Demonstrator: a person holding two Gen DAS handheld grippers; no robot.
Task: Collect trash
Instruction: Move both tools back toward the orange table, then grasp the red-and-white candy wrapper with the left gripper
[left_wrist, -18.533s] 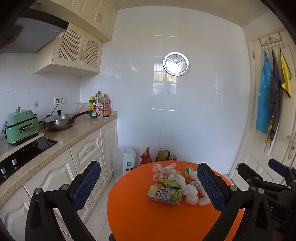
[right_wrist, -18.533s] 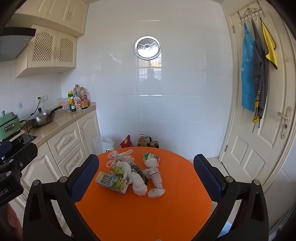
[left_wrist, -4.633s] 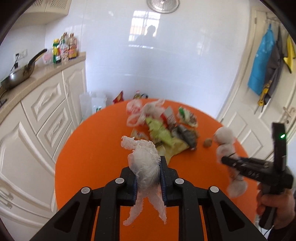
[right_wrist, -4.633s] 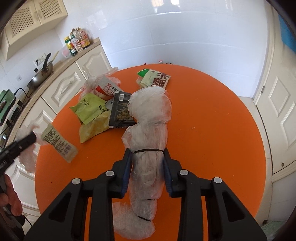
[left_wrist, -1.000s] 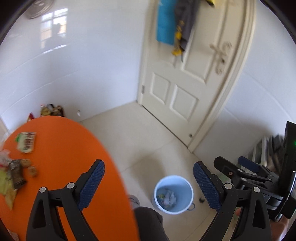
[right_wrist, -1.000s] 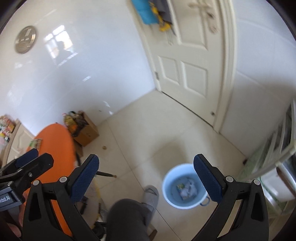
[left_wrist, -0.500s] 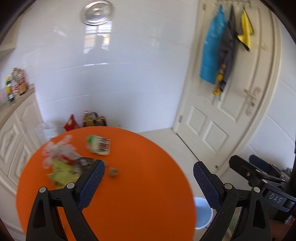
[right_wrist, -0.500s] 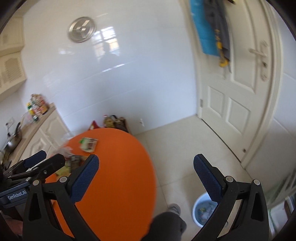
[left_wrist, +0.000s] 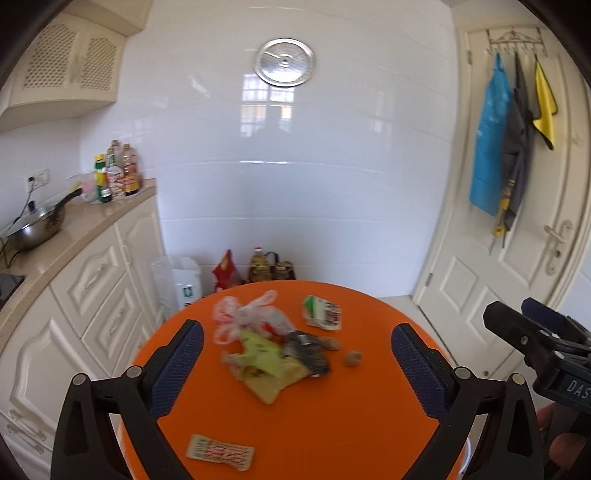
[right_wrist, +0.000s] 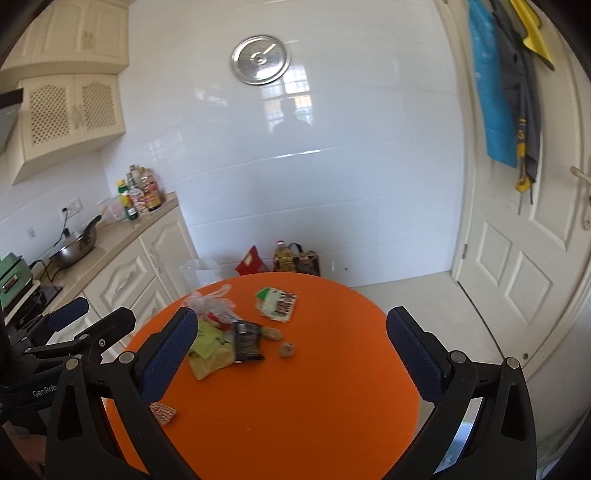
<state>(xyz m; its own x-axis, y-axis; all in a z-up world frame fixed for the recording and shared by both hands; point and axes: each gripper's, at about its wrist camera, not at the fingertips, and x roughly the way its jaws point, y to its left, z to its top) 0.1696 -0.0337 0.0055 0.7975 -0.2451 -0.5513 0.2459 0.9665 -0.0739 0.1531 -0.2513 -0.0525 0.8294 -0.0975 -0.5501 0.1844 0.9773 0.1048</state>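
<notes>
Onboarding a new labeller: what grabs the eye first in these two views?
The round orange table fills the lower middle of both views, with a heap of wrappers left of its centre, a green-and-white carton behind the heap and a flat wrapper near the front edge. Next comes the left gripper framing that litter, its jaws opening with nothing between them. On the white tiled wall above hangs a shiny round metal disc.

The trash heap (left_wrist: 269, 350) is motion-blurred, its labels unreadable. A flat packet (right_wrist: 162, 412) is half hidden behind the right gripper's finger, and the bench's (left_wrist: 332, 424) near edge is cut off by the frame.
</notes>
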